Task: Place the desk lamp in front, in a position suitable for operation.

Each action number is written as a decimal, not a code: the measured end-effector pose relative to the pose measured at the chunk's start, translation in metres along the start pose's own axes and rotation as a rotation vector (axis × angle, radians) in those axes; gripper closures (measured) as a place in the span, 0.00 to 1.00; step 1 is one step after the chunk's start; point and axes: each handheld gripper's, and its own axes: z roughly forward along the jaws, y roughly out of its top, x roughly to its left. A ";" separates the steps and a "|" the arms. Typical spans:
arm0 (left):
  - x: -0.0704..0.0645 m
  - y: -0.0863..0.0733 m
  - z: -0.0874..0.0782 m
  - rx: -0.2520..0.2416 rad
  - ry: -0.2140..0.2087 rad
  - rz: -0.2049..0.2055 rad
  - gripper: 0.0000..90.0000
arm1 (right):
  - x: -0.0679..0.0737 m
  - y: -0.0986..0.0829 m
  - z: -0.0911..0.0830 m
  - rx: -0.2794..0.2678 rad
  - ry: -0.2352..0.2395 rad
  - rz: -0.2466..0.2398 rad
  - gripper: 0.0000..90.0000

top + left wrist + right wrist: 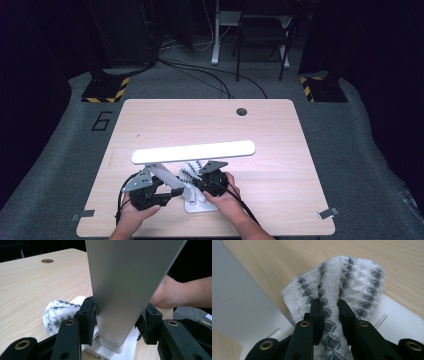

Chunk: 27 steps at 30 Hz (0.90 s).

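Fingers [317,315] of the right gripper [329,312] pinch a bunched white cloth [352,282] with dark zigzags; left gripper [117,322] clamps the silver lamp arm [125,290] between them.

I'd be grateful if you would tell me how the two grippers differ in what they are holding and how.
The left gripper has its jaws around the flat grey lamp arm, spread wide to either side of it; the right gripper pinches a white patterned cloth, its jaws nearly together. The lamp arm is rigid and smooth, while the cloth is soft and bunched. Both work near the white lamp base.
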 end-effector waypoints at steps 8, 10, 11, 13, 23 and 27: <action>0.000 0.000 0.000 -0.005 0.000 -0.005 0.60 | -0.006 0.000 0.003 0.007 -0.024 -0.006 0.86; 0.000 0.000 0.000 -0.005 0.000 -0.004 0.60 | -0.007 0.000 0.003 0.006 -0.037 -0.002 0.86; 0.000 0.000 0.000 -0.004 -0.001 -0.002 0.60 | -0.008 0.000 0.004 0.010 -0.050 0.011 0.86; 0.000 -0.001 0.000 -0.005 -0.001 -0.002 0.60 | -0.012 0.000 0.005 0.015 -0.058 0.023 0.86; 0.000 -0.001 0.000 -0.009 0.000 -0.003 0.60 | -0.021 0.002 0.007 0.023 -0.088 0.038 0.86; 0.000 -0.001 0.000 -0.006 0.001 -0.002 0.60 | -0.029 0.001 0.005 0.024 -0.102 0.047 0.86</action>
